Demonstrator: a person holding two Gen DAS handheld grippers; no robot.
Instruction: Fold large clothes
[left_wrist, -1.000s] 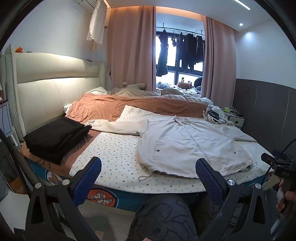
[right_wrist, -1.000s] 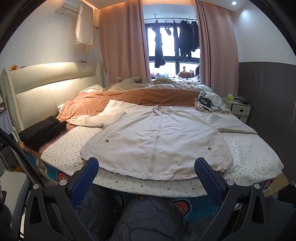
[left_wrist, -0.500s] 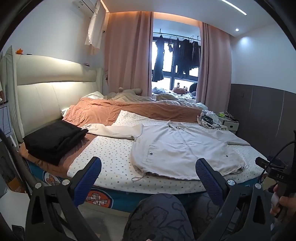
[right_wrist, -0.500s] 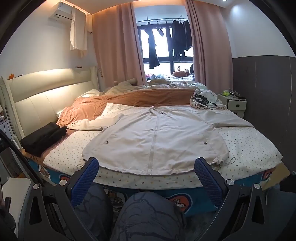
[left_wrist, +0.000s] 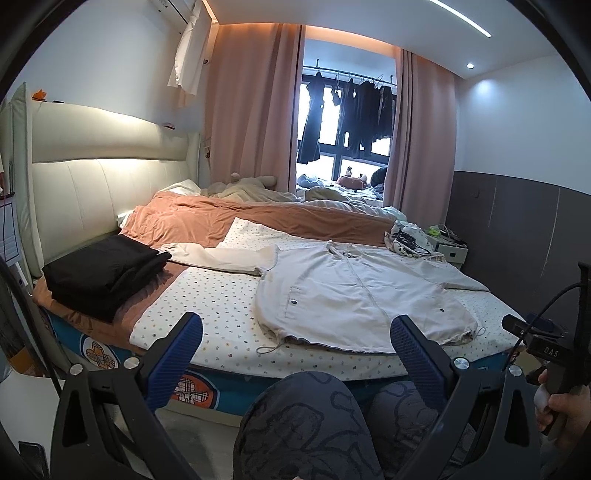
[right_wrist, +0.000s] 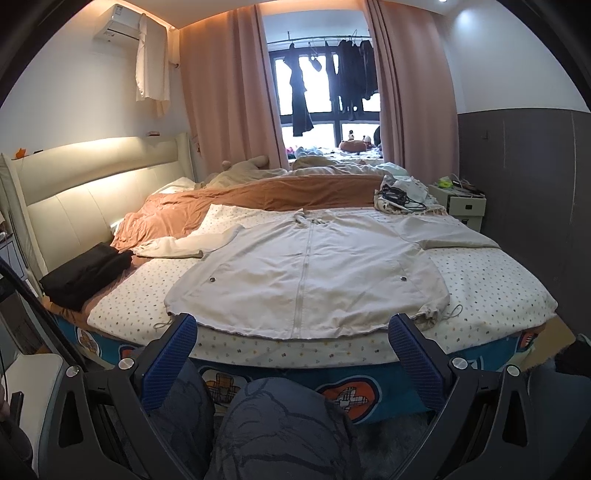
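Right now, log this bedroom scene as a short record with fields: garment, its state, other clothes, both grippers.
garment: beige zip jacket
state: spread flat, front up, zipped, both sleeves out, unfolded
surface: dotted sheet on the bed
other clothes: folded black stack near the headboard
left gripper: open, empty, short of the bed
right gripper: open, empty, facing the jacket hem

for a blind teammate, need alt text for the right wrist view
A pale zip-up jacket lies spread flat, front up, on a bed. The open right claw hovers before its hem; folded black clothes sit at left.
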